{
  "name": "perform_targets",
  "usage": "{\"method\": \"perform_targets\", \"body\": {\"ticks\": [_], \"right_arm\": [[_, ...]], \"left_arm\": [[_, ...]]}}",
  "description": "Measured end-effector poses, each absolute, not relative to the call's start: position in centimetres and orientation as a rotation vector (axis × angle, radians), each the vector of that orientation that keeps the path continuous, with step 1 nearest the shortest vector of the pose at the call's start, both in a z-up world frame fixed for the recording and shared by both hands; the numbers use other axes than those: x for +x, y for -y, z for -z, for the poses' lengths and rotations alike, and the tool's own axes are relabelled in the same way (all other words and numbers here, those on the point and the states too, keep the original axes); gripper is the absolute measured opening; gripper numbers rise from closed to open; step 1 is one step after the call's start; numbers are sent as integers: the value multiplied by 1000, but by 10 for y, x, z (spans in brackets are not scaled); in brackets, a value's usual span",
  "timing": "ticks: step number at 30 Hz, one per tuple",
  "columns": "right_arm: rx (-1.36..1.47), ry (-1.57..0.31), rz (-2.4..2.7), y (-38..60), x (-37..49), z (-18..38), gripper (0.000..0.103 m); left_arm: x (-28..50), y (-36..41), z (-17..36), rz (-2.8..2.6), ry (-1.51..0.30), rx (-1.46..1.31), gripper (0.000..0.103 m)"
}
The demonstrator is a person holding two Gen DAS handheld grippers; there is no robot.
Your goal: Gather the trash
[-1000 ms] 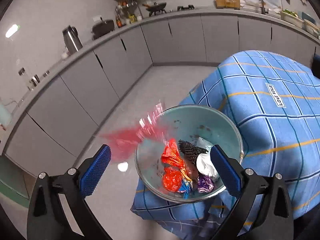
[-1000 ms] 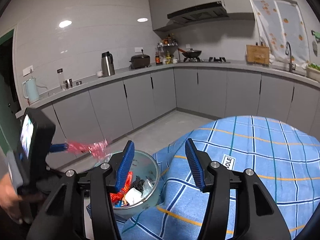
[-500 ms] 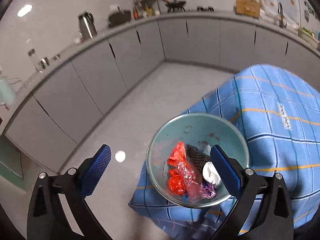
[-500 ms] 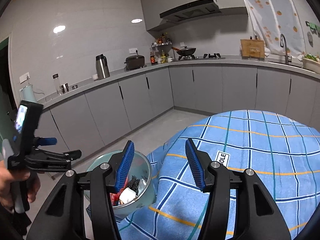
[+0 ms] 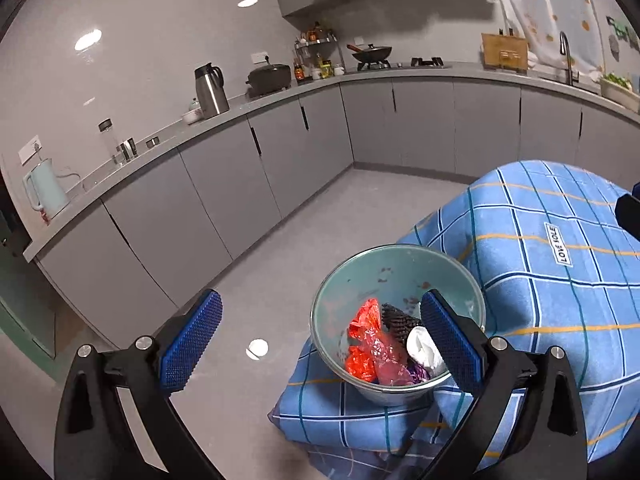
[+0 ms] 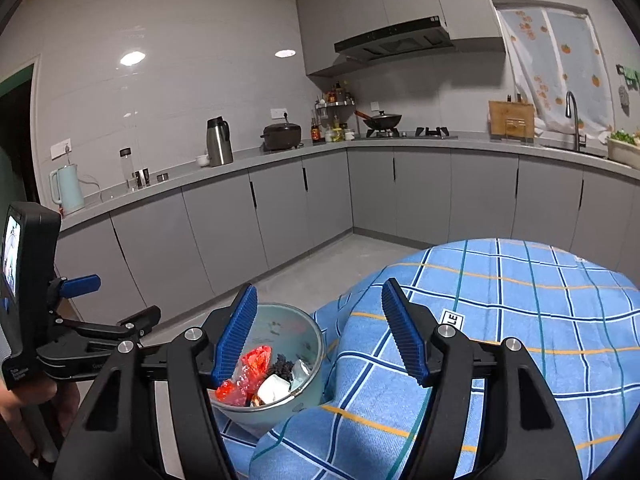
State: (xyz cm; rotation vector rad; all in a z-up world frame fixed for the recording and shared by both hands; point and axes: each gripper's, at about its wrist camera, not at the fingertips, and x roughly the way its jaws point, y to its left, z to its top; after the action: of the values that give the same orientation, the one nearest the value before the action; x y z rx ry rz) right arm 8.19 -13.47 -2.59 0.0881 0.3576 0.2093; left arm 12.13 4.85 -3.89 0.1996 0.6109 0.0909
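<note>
Both the left gripper (image 5: 320,344) and right gripper (image 6: 318,336) hang with jaws spread wide and empty, since the wrappers (image 5: 374,350) already lie in the bin (image 5: 400,256) at the surface's (image 5: 560,300) edge.

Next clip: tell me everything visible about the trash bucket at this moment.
The bucket is round, with a pale teal inside, a thin shiny rim and a metallic-looking outer wall. It stands upright and uncovered, nestled in the blue checked cloth beside the covered table. Its inner wall shows dark smudges. Inside lie red wrappers, a black ribbed piece, a white wad and something purple. Neither gripper touches it.
</note>
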Motion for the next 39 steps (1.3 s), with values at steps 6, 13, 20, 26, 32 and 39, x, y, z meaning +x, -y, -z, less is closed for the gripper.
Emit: {"method": "perform_targets", "body": {"ticks": [6,13,20,26,32,39], "right_arm": [[89,-348,-206,132,79,24,69],[78,-343,-207,130,76,23,73],[83,-336,-201,132,75,22,75],[77,-331,-203,131,74,21,75],[76,-325,-206,131,72,20,75],[68,-322,-213,129,70,18,75]], "left_arm": [[115,-50,36,-90,-598,194,98],[113,-53,34,-93,-590,188,98],[112,-53,34,-92,-585,180,98],[113,-56,35,-93,-589,166,98],[113,-57,35,-101,-588,164,98],[113,-56,36,-105,-586,169,98]]}}
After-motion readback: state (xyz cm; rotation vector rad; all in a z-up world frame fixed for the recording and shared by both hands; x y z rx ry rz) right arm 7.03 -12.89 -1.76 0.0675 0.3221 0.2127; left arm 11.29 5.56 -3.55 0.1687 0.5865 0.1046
